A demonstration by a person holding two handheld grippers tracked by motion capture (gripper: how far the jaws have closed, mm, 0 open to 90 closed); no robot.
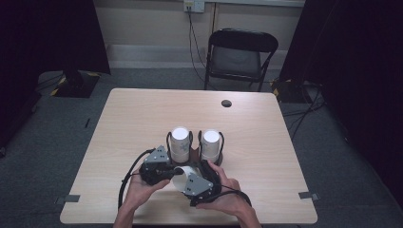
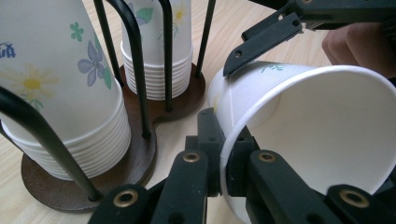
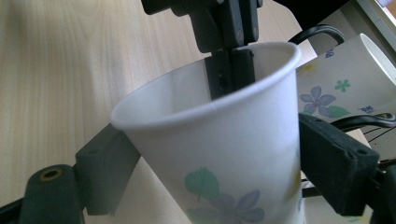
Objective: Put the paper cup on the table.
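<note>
A loose flowered paper cup (image 1: 181, 176) lies on its side between both grippers, near the table's front edge. My left gripper (image 2: 223, 140) is shut on the rim of this cup (image 2: 317, 126), one jaw inside and one outside. My right gripper (image 3: 219, 163) is shut on the cup's body (image 3: 224, 140), with a jaw on each side. In the high view the left gripper (image 1: 170, 174) and right gripper (image 1: 192, 176) meet at the cup. Just behind stand two upside-down cup stacks (image 1: 179, 142) (image 1: 210, 142) in a black wire holder with a brown base (image 2: 140, 158).
The light wooden table (image 1: 142, 114) has a round cable hole (image 1: 226, 103) near its far edge. A black folding chair (image 1: 240, 54) stands beyond the table. The holder's wire posts (image 2: 135, 60) rise close to my left gripper.
</note>
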